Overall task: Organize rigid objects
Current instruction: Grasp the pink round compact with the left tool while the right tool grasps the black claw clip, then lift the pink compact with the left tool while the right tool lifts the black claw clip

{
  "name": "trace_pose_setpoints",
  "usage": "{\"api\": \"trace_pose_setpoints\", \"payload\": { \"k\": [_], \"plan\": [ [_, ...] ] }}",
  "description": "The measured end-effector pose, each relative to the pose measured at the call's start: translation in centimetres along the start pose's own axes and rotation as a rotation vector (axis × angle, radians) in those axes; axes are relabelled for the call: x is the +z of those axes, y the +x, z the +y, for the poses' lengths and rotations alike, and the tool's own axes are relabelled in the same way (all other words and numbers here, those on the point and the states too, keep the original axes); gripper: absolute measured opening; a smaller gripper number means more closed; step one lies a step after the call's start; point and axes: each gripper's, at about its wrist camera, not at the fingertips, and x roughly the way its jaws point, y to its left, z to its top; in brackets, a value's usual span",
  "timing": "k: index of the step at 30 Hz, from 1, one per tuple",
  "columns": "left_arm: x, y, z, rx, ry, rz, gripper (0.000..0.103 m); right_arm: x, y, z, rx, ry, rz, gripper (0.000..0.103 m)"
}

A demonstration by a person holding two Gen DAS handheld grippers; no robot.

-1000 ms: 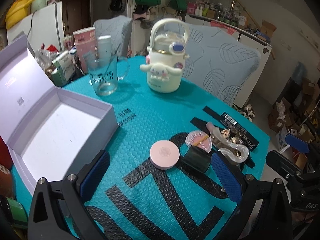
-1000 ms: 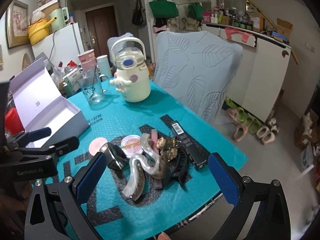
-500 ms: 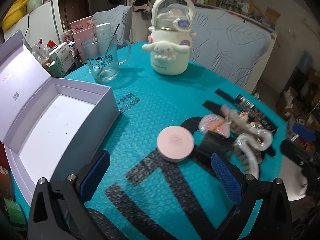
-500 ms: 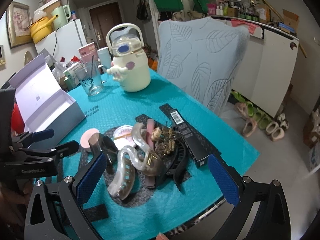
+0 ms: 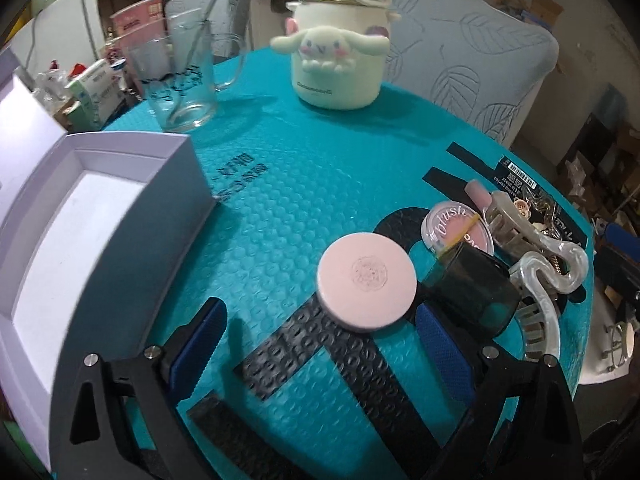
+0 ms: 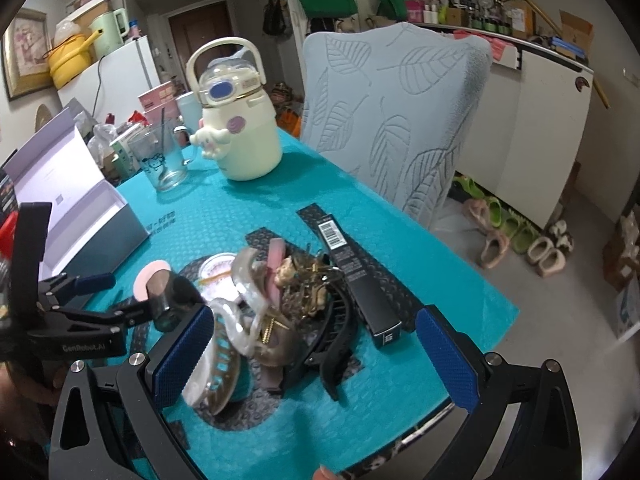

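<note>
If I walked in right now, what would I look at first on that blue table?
Probably the cream bunny-eared bottle at the far side of the table, beside a glass mug. Next, the tangled pile of hair clips near the front edge, with a round pink compact lying just ahead of the left gripper, whose jaws are closing with nothing between them. An open white box waits at the left.
</note>
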Motion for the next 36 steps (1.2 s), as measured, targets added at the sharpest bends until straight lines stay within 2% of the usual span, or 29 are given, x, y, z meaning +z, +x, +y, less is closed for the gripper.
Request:
{"api": "trace_pose_setpoints", "payload": {
  "k": [3,6,10,14,23,26,32,36],
  "plan": [
    [0.6,0.7,0.3,-0.011,-0.017,0.000,0.092,0.0,0.3,-0.4,-0.004,0.018,0.008,0.103],
    [1.1,1.0,0.1,-0.015,0.003,-0.018,0.080,0.1,0.6,-0.9,-0.004,0.039,0.015,0.101],
    [1.1,1.0,-1.0,-0.008,0.071,-0.057,0.050,0.2,1.0,-1.3,0.008,0.062,0.033,0.093],
    [0.8,0.7,-1.6,-0.021,0.098,-0.060,0.050,0.2,0.9,-1.6,0.040,0.067,0.020,0.088],
    [-0.3,-0.6,-1.4,-0.074,0.056,-0.024,0.050,-0.4,0.5,-2.4,0.092,0.114,0.016,0.069],
    [-0.9,-1.0,-1.4,-0.076,0.039,-0.021,0.050,-0.6,0.1,-2.3,0.077,0.099,0.006,0.061],
    [-1.5,-1.4,-1.4,-0.083,0.016,-0.017,0.050,-1.0,-0.9,-2.0,0.045,0.072,-0.013,0.059],
    [-1.6,-1.8,-1.6,-0.066,0.009,-0.026,0.050,-1.7,-0.9,-2.1,0.033,0.074,0.006,0.043]
  ]
}}
